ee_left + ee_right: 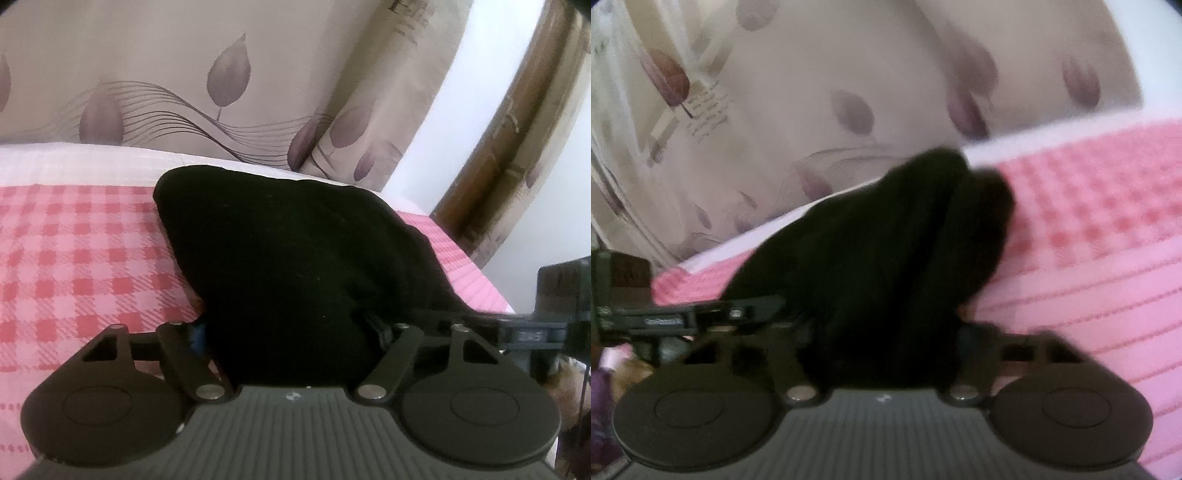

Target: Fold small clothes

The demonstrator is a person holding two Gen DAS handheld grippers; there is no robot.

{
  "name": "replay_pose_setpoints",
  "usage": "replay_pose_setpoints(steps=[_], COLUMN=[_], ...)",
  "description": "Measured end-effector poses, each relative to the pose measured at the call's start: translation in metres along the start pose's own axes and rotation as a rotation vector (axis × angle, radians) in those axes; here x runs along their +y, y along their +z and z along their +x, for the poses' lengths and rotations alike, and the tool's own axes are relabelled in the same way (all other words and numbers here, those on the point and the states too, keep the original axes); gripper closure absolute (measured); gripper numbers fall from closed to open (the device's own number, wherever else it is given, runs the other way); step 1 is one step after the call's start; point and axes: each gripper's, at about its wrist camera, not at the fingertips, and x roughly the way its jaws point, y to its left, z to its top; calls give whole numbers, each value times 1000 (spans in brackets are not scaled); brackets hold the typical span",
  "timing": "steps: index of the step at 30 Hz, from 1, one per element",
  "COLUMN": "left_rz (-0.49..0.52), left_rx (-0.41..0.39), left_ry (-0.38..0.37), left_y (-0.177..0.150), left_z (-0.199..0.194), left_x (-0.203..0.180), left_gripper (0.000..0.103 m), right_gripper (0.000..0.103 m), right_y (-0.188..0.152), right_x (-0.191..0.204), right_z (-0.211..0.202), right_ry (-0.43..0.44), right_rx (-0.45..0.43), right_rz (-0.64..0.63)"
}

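Cloth of plain black [288, 258], the small garment of the task, lies bunched on a pink checked bedcover [74, 251] and rises toward both cameras, so that its near end fills the space between the fingers of each tool. In the left wrist view the left gripper [291, 332] has the black cloth heaped between its two arms; the fingertips are buried under the fabric, and whether the pads press on it cannot be told. The far edge of the garment reaches the white border of the bedcover, in front of a beige curtain printed with mauve leaves [229, 77]. A white wall [461, 122] and a brown wooden frame [517, 122] stand to the right of the curtain. At the right margin of this view part of the right gripper's black body appears. In the right wrist view, which is blurred, the right gripper [882, 332] likewise has the cloth [886, 251] draped across its gap, fingertips hidden, grip not discernible. Here the garment shows a lengthwise fold or ridge, and the left gripper's body [665, 317] enters from the left margin, just beside the cloth's near end.
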Motion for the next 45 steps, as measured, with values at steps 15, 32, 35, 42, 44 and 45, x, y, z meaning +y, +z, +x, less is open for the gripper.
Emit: replay_pose_setpoints(steps=[15,32,35,42,44,45], left_rz=[71,105,119,119,120,121], left_rx=[-2,-35,-40,-43,-44,-45], left_ry=[124,115,126,134,137,138], left_y=[0,-4,-5,-5,-5,-5], left_z=[9,5,3,3,3,3], left_x=[-15,-22,-24,-26,-26,-26], left_gripper=[2,32,32,31,30,30], right_gripper=[42,48,48,48,48,48], right_y=[0,-1,-2,-3,-3,-3], right_x=[-5,-6,-7,-2,-1,0], right_z=[0,0,-1,1,1,1], right_ry=[5,20,31,-1,-4,-6], right_rx=[-35,-23,-26,-35,-37,-38], right_rz=[21,71,89,51,47,43])
